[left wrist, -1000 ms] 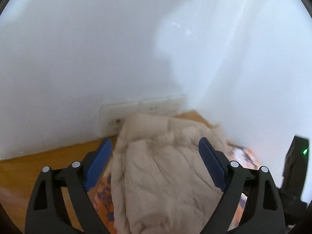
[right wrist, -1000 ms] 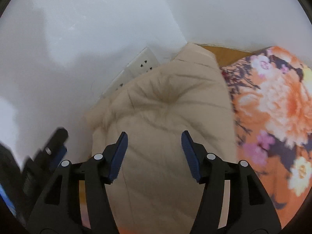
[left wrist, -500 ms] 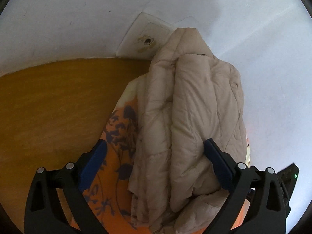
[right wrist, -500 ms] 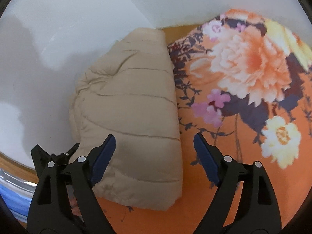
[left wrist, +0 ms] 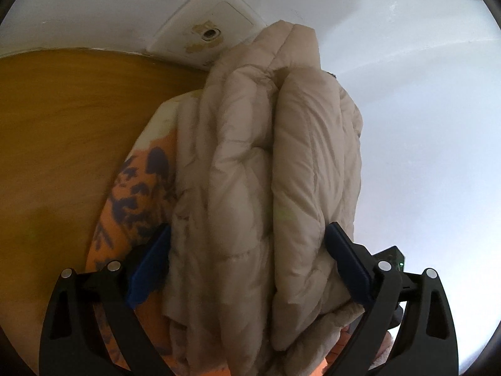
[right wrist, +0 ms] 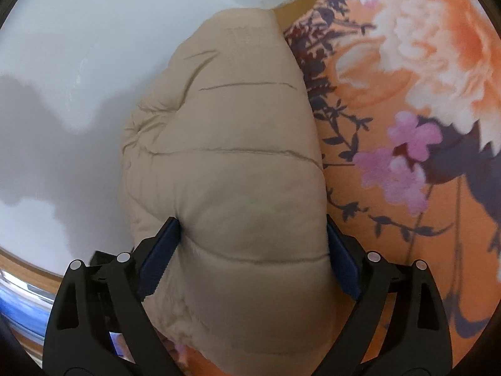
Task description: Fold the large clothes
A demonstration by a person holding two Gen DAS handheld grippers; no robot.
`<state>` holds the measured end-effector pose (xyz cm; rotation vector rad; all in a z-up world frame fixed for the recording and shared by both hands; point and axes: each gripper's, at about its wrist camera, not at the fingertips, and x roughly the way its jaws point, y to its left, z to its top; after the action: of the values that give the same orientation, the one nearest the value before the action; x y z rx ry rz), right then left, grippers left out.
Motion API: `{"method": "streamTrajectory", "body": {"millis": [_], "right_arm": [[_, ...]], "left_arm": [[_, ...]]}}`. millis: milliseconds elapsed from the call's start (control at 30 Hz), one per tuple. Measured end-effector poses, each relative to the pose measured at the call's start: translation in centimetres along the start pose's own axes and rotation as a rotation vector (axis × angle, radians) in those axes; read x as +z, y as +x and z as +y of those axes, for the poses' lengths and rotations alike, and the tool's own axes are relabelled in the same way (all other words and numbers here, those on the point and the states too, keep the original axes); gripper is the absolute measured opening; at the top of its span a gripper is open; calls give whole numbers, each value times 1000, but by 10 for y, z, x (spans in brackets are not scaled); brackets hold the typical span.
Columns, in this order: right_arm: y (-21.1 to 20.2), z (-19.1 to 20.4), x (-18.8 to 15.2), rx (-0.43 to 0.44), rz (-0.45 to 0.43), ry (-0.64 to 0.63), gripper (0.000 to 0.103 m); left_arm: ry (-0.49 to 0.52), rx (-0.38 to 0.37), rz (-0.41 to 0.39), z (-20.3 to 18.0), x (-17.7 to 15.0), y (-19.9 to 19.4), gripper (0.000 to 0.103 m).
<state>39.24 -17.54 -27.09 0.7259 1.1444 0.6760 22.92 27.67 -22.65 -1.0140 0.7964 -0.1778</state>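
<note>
A beige quilted puffer jacket (left wrist: pixel 266 169) lies folded into a thick bundle against the white wall, on an orange floral cloth (left wrist: pixel 137 175). My left gripper (left wrist: pixel 250 263) is open wide with its blue pads on either side of the bundle's near end. The jacket also shows in the right wrist view (right wrist: pixel 231 156). My right gripper (right wrist: pixel 250 257) is open wide and straddles the bundle's near end, its left pad (right wrist: pixel 159 257) pressing into the padding.
A white wall socket plate (left wrist: pixel 206 31) sits just behind the jacket. A brown wooden surface (left wrist: pixel 62 131) lies to the left. The floral cloth (right wrist: pixel 407 125) spreads to the right of the jacket. The white wall (right wrist: pixel 62 78) is close on the left.
Both grippers have tilted down and moved in closer onto the jacket bundle. Their pads now sit around its near end, and the jaws have stayed open wide.
</note>
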Motion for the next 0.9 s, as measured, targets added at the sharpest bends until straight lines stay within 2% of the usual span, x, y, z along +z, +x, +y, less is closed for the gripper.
{"method": "streamTrajectory", "body": {"millis": [67, 100, 133, 167, 200, 233, 267, 333, 567, 700, 900], "right_arm": [[-1, 0, -1, 10, 1, 0, 87], [-1, 0, -2, 12, 1, 0, 85], [-2, 0, -3, 17, 0, 1, 79], [-3, -1, -4, 19, -7, 2, 70], [-5, 0, -5, 22, -11, 0, 65], [-8, 1, -7, 30, -16, -2, 57], [-12, 1, -10, 48, -13, 0, 51], [-15, -2, -11, 83, -3, 5, 45], [-36, 21, -12, 152, -21, -91, 35], [-52, 48, -13, 133, -48, -216, 34], [-79, 69, -14, 137, -116, -296, 34]], "left_arm": [[17, -12, 6, -2, 1, 0, 92], [33, -8, 6, -3, 2, 2, 87], [39, -12, 8, -8, 3, 12, 74], [38, -27, 11, -10, 12, 24, 68], [29, -54, 17, -10, 12, 24, 53], [4, -88, 19, -9, 12, 27, 48], [4, -88, 12, -10, 11, 28, 46], [22, -93, 3, -13, 11, 31, 40], [47, -149, -4, -24, 10, 32, 33], [58, -170, 1, -32, 16, 35, 33], [122, -187, -17, -72, 34, 47, 33]]}}
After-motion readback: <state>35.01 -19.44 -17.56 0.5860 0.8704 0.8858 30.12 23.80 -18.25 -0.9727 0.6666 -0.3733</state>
